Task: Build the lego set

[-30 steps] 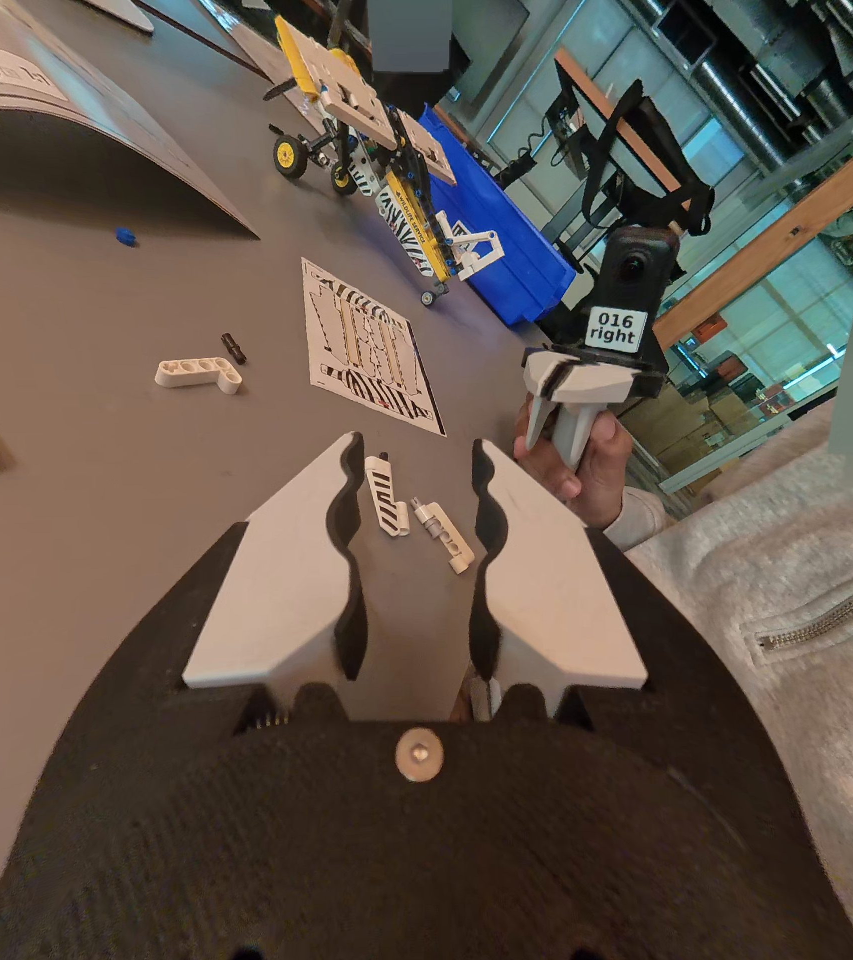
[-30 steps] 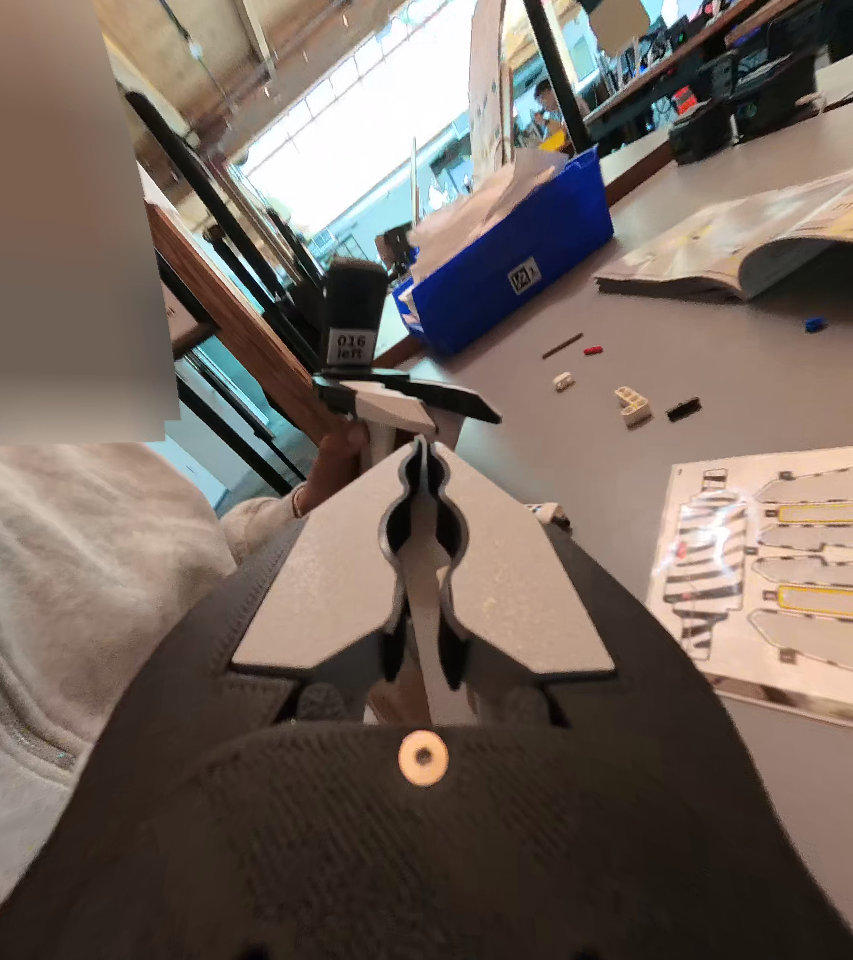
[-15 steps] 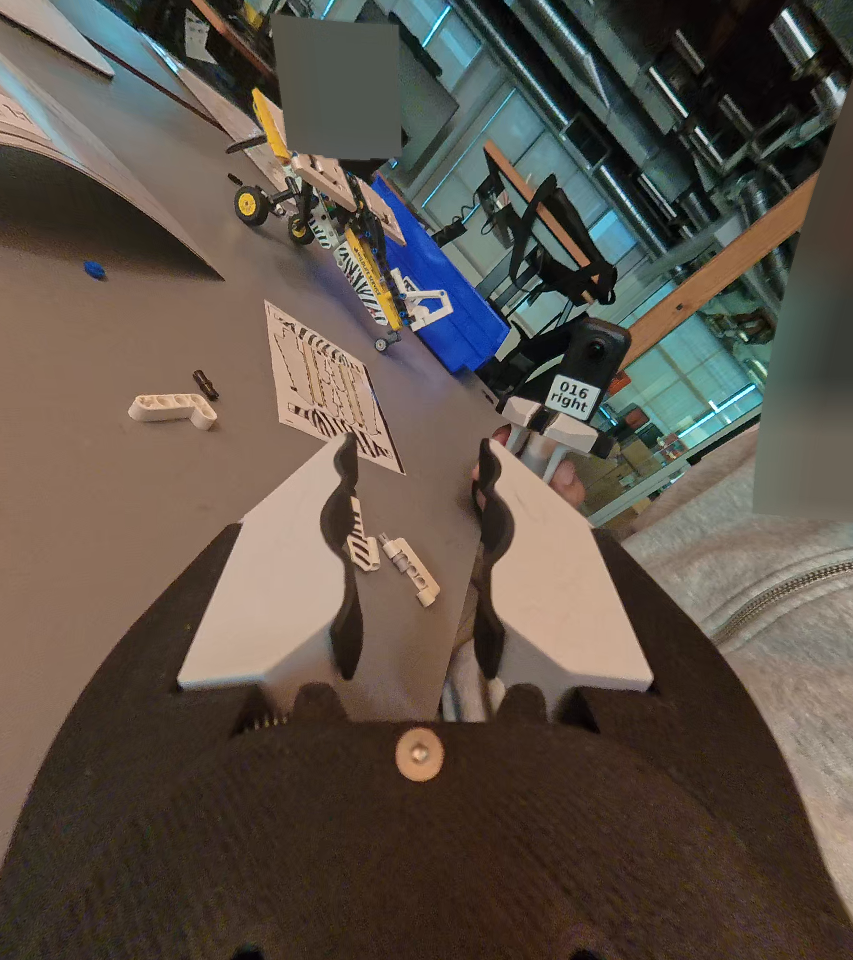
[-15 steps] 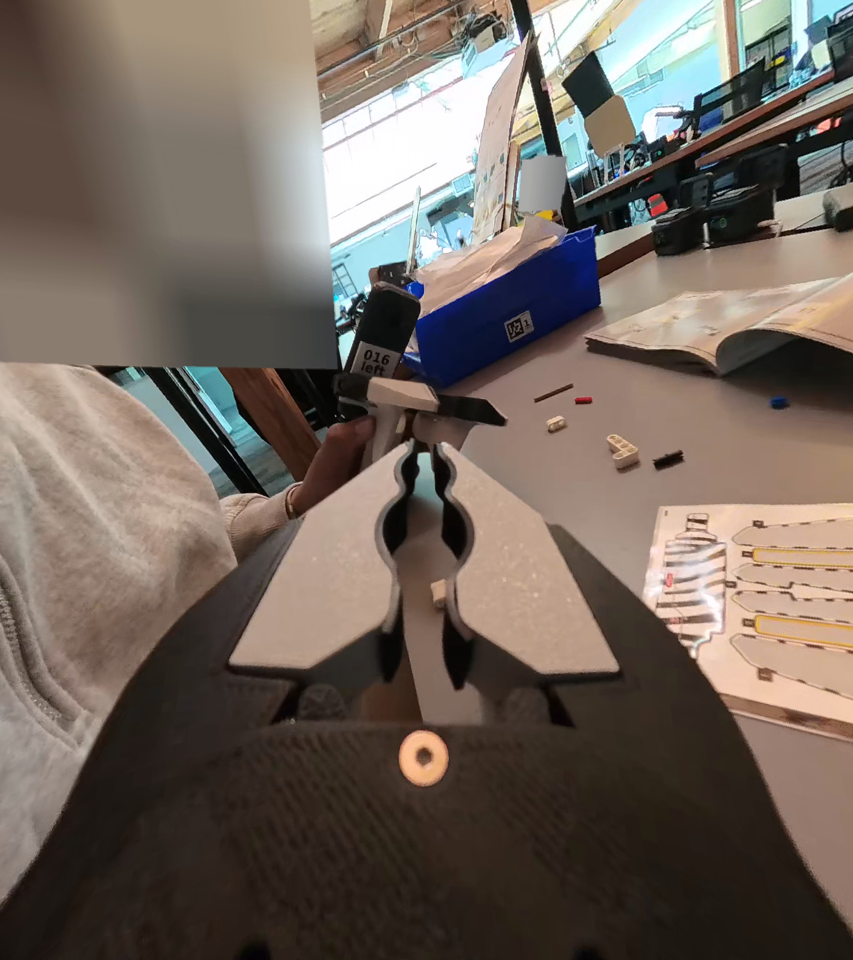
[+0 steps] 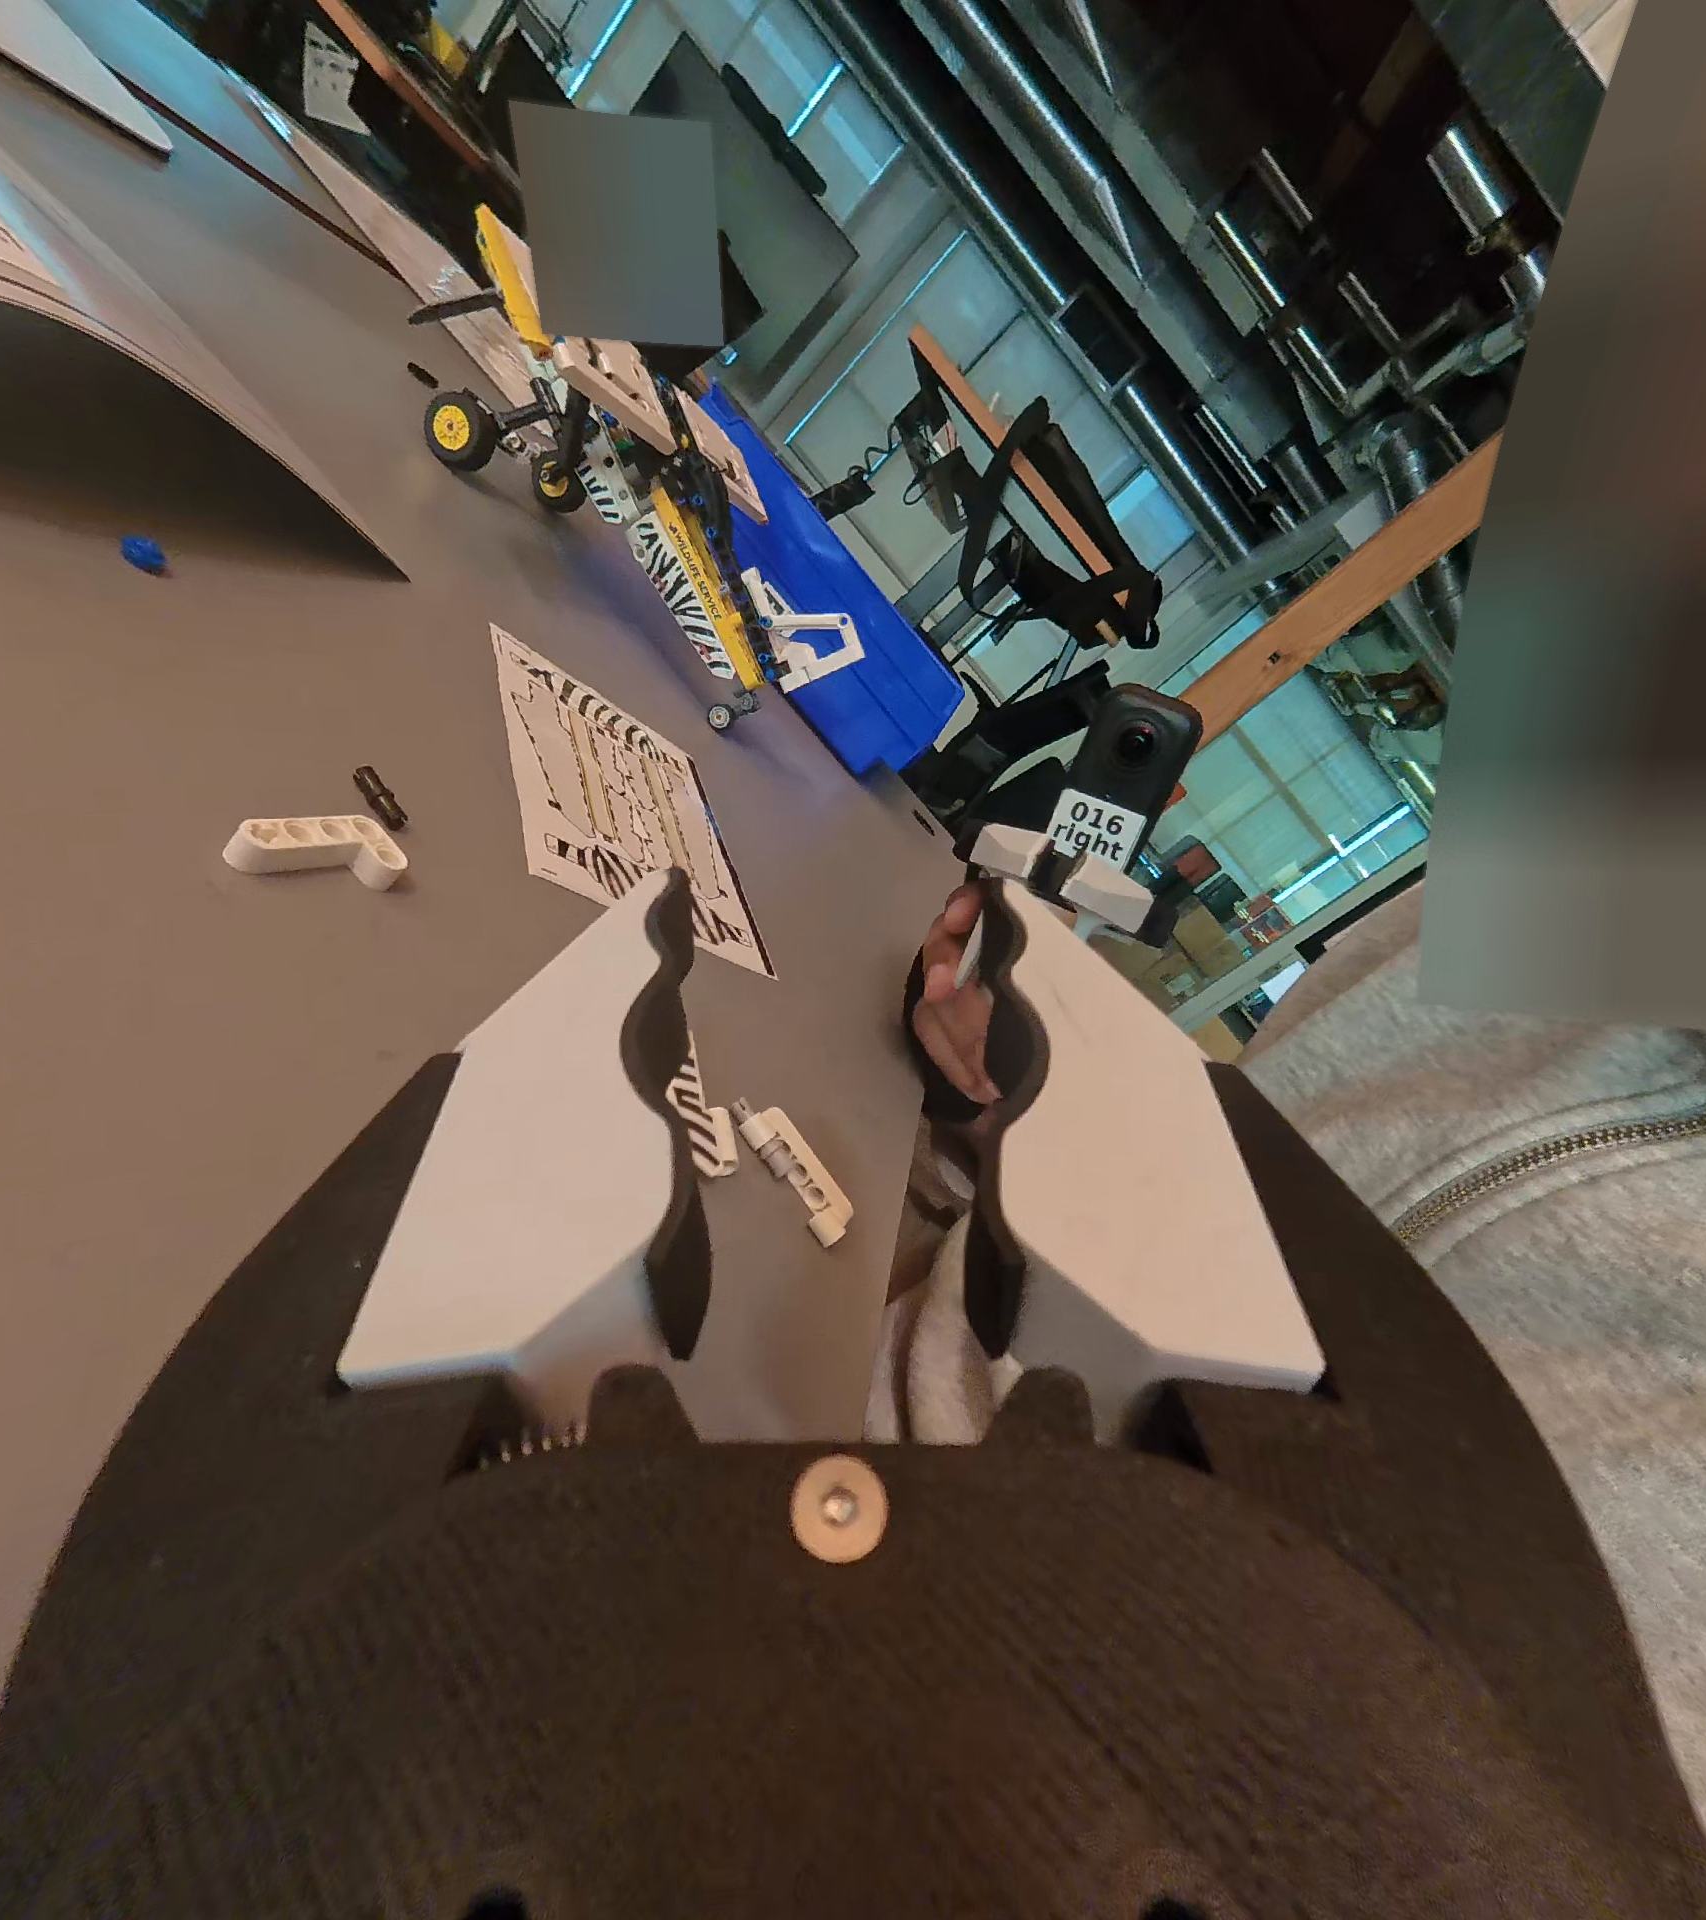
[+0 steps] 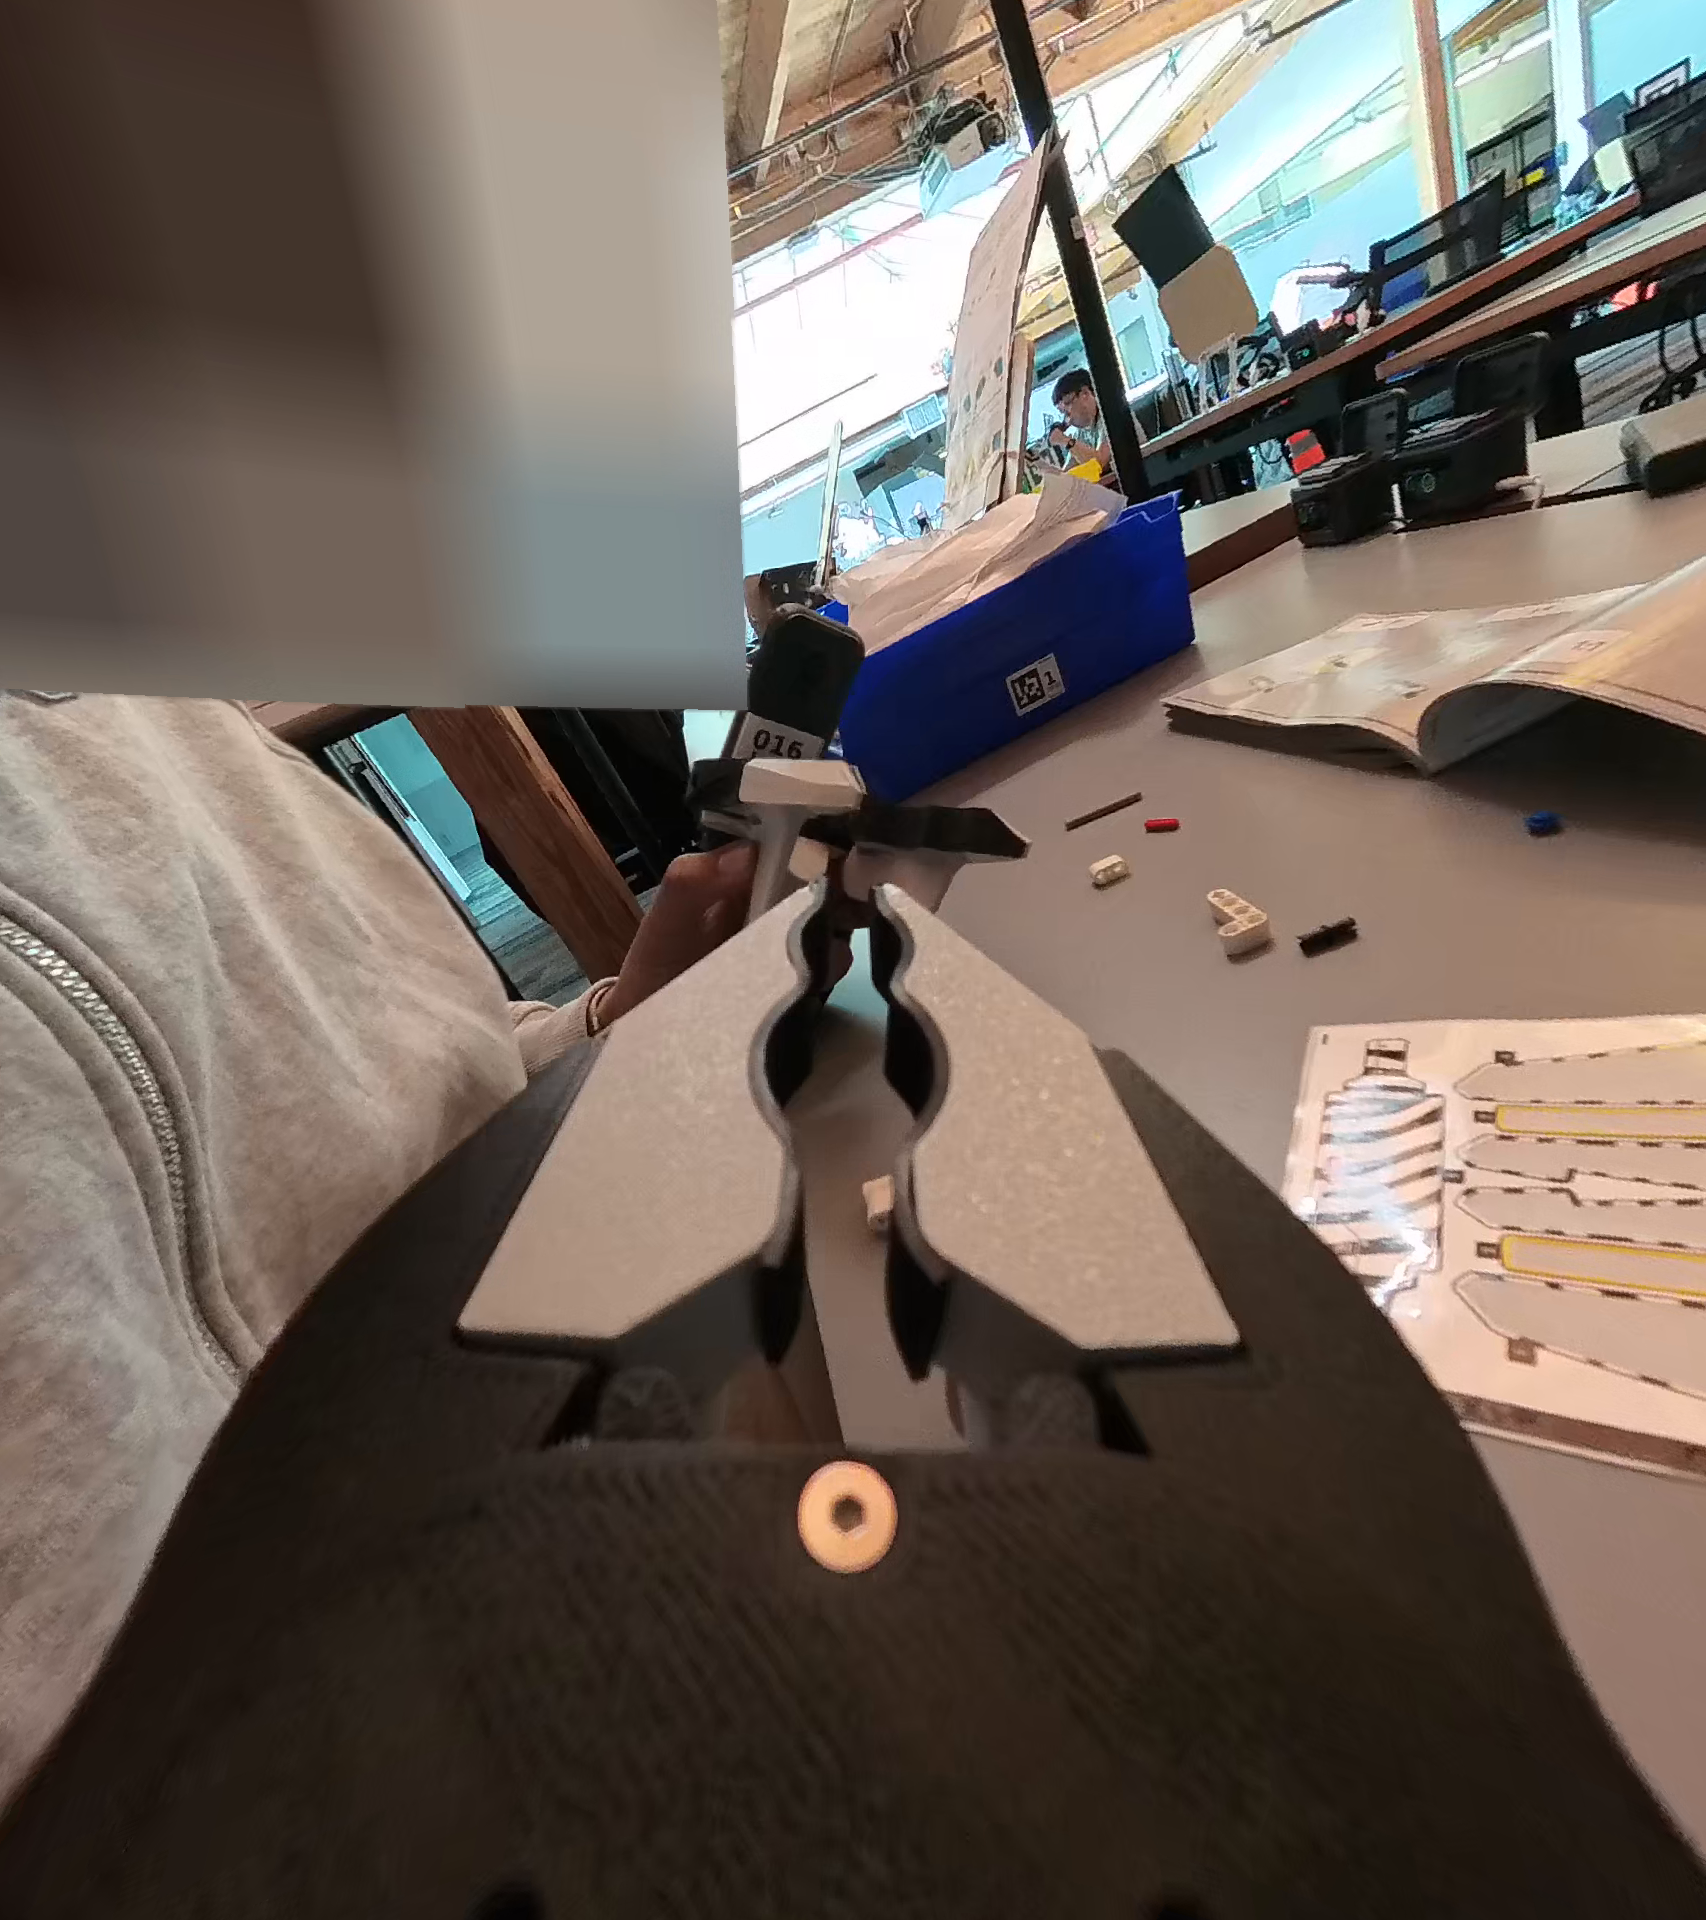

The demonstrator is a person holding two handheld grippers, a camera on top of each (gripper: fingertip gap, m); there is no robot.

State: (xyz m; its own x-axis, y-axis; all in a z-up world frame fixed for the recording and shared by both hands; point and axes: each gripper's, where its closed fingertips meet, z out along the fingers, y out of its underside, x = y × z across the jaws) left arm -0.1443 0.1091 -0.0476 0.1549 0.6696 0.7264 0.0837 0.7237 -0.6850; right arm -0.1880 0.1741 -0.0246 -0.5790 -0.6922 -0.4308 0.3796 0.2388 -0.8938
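My left gripper is open and empty above the grey table, near its edge. Between its fingers, on the table, lie a small zebra-striped piece and a short white beam. My right gripper is slightly open and holds nothing; a small white piece shows on the table through its gap. It faces the left gripper just beyond its tips. The right gripper also shows in the left wrist view. The partly built yellow and white plane stands far back.
A sticker sheet, a white L-beam, a black pin and a blue bit lie on the table. A blue bin and an open manual sit farther back. A person's grey sleeve is close by. Spacing between my two grippers at the tips: around 9 cm. The blue bit is about 15 cm from my left fingertips and 20 cm from my right. It turns up in the right wrist view as well.
My right gripper has gone from shut to slightly open. My left gripper stayed open and drew back, so the two small pieces now sit deeper between its fingers.
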